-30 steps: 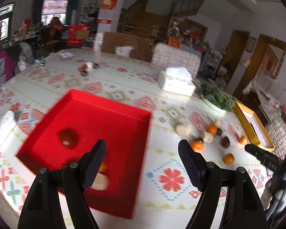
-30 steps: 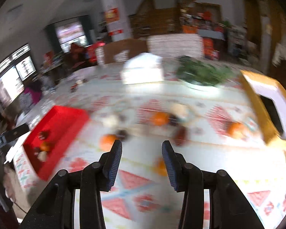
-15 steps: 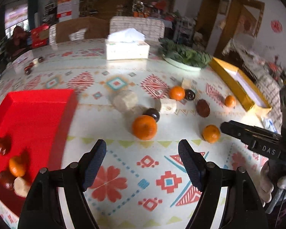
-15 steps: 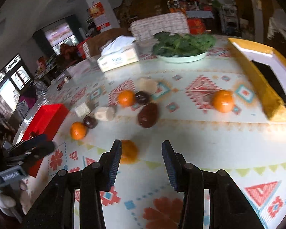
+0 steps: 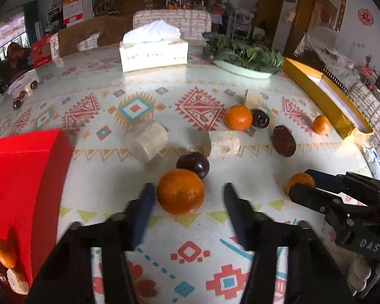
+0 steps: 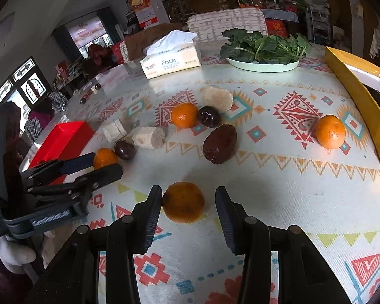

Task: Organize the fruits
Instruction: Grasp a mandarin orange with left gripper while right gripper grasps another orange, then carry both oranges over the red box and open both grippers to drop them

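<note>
My left gripper (image 5: 188, 193) is open, its jaws on either side of an orange (image 5: 180, 195) on the patterned tablecloth, with a gap on the right side. A dark plum (image 5: 193, 164) sits just behind it. My right gripper (image 6: 187, 201) is open around another orange (image 6: 183, 202), also seen in the left wrist view (image 5: 299, 180). The red box (image 5: 20, 177) at left holds an orange (image 5: 5, 253), dark fruits and a pale piece. More oranges (image 6: 184, 115) (image 6: 329, 131), a dark oval fruit (image 6: 220, 144) and pale chunks (image 6: 149, 137) lie scattered.
A tissue box (image 5: 153, 50) and a plate of greens (image 5: 243, 57) stand at the back. A yellow box (image 5: 326, 98) lies along the right edge. The two grippers are close together, the left one showing in the right wrist view (image 6: 88, 167).
Both grippers have moved forward and down to the table. The left swung right, away from the red box, to straddle an orange. The right closed in on another orange.
</note>
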The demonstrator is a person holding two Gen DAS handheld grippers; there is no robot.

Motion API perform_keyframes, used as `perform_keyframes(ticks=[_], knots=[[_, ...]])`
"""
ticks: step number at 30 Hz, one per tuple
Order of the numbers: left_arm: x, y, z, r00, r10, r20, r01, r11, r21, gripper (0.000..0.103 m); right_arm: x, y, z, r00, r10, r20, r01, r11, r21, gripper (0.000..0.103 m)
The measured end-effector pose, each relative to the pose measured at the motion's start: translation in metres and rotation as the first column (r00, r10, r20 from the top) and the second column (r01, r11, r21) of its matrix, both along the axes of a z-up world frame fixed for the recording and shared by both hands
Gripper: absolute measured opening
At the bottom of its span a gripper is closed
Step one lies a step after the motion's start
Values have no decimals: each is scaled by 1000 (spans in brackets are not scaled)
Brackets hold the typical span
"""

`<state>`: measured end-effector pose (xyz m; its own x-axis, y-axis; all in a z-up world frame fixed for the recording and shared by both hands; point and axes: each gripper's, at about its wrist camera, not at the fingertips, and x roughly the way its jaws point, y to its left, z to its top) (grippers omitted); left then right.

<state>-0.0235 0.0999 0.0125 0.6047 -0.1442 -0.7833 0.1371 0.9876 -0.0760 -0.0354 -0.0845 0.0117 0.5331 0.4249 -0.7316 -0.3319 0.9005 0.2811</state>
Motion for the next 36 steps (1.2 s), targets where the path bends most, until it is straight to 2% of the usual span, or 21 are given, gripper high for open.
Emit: perform_keyframes(ticks=[3,5,11,20,29,36], knots=[[0,1,-3,1000,13,6,-13,1000,22,35,-2,6,-1,1000,10,12,-9,999,-35,47],[1,5,-2,1000,16,1,-16,1000,-5,35,-4,8,-1,1000,16,19,-15,999,-47,37],[-9,9,5,999,26,19,-25,999,-24,35,-5,10,0,1000,17,25,-15,999,-50,36],[-44,30,32,996,56,65,-51,996,-76,35,-12,12,3,1000,5,26,-4,998,-57,36],[-82,78,44,983,156,94,-141,979,-144,35,-35,42,30,995,58,77,-52,996,-77,36],[-110,144,46,950,295,101,-271,942,-199,35,-49,90,47,985,143,101,-134,987,-84,36]])
